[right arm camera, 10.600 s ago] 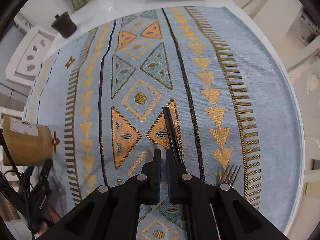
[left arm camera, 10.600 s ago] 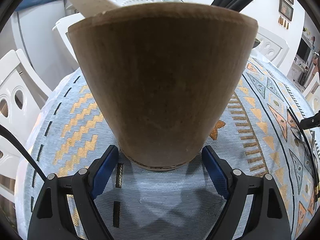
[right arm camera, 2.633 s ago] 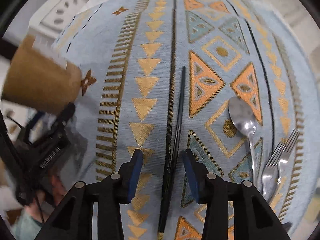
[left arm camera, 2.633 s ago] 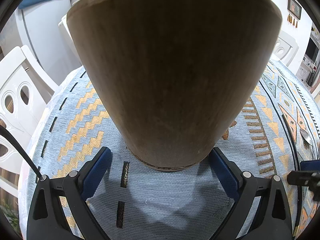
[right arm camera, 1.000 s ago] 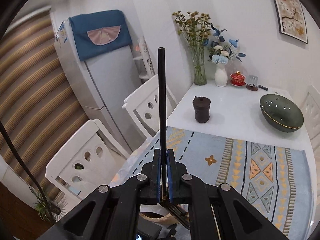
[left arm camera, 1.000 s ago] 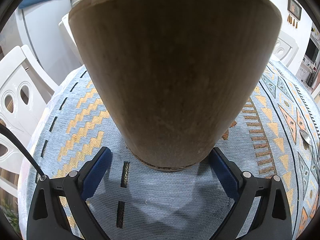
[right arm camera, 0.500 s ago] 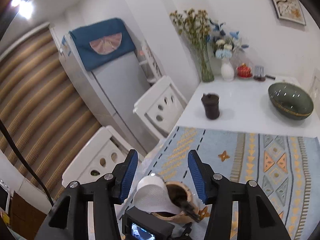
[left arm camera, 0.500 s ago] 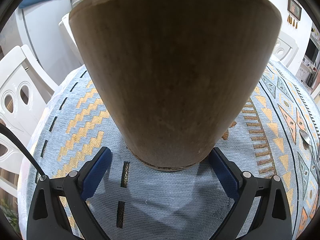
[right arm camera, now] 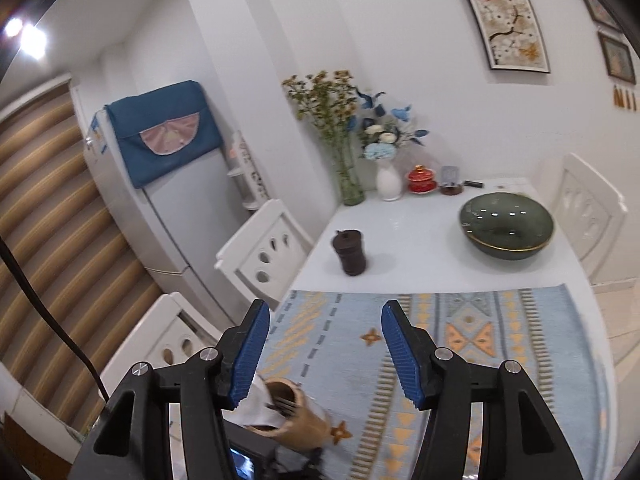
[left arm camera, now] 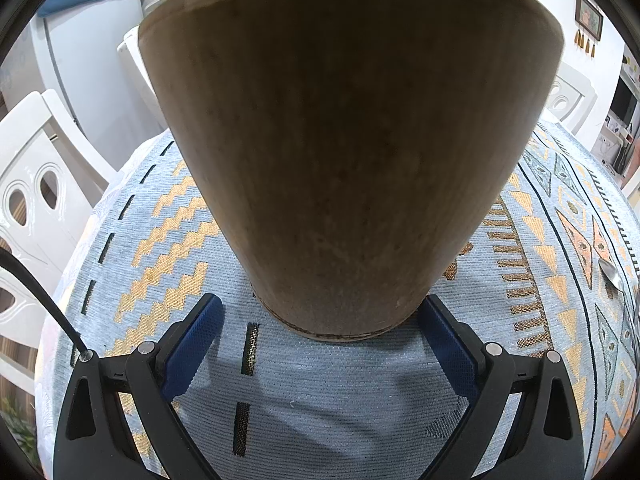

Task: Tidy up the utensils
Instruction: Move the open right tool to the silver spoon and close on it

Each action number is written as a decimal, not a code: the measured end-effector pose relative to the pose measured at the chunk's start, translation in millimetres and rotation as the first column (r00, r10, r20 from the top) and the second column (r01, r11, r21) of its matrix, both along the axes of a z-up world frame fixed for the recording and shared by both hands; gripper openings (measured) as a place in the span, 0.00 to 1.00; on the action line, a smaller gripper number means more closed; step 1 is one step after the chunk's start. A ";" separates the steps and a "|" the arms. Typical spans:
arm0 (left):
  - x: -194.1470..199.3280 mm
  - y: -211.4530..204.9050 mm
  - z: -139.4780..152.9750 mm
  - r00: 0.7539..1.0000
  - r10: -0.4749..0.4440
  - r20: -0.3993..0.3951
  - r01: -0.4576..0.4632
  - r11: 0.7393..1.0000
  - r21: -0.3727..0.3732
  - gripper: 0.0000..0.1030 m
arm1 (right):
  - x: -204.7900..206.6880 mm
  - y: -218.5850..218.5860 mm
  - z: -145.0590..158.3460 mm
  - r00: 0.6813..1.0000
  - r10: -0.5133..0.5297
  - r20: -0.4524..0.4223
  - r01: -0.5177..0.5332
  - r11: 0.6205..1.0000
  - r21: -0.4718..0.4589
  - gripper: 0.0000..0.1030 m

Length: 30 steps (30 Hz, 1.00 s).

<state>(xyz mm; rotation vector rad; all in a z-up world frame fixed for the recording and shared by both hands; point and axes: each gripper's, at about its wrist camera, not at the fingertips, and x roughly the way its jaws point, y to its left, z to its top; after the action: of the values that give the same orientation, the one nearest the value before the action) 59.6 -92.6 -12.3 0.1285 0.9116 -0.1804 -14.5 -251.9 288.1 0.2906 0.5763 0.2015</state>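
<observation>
2 tongs, both open and empty: my left gripper (left arm camera: 318, 332) brackets the wooden holder (left arm camera: 348, 160); my right gripper (right arm camera: 322, 354) hangs above. Holder part-filled; spoon (left arm camera: 610, 274) remains on the mat (left arm camera: 340, 392).

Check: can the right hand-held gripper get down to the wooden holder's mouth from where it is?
Probably yes. The right hand-held gripper is open and above the wooden holder; nothing lies between them. A white utensil and dark handles already fill part of the mouth.
</observation>
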 end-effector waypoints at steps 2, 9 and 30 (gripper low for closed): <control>0.1 0.1 -0.2 1.000 0.000 0.000 0.000 1.000 0.000 0.96 | -4.6 -7.4 -1.8 1.000 -0.016 -0.016 0.016 1.000 -0.011 0.57; 0.2 0.3 -0.4 1.000 0.000 0.000 0.000 1.000 0.000 0.96 | -26.6 -36.3 -33.2 0.988 -0.099 -0.122 0.092 0.994 -0.064 0.62; 0.4 -0.1 -1.5 1.000 0.000 -0.003 0.000 1.000 -0.004 0.96 | -40.2 -123.0 -224.9 0.687 -0.163 -0.708 0.263 0.964 0.033 0.62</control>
<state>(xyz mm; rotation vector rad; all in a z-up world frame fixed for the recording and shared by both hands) 60.1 -92.7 -13.8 0.1245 0.9139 -0.1827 -54.7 -374.8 63.1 0.5737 1.2902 -0.1186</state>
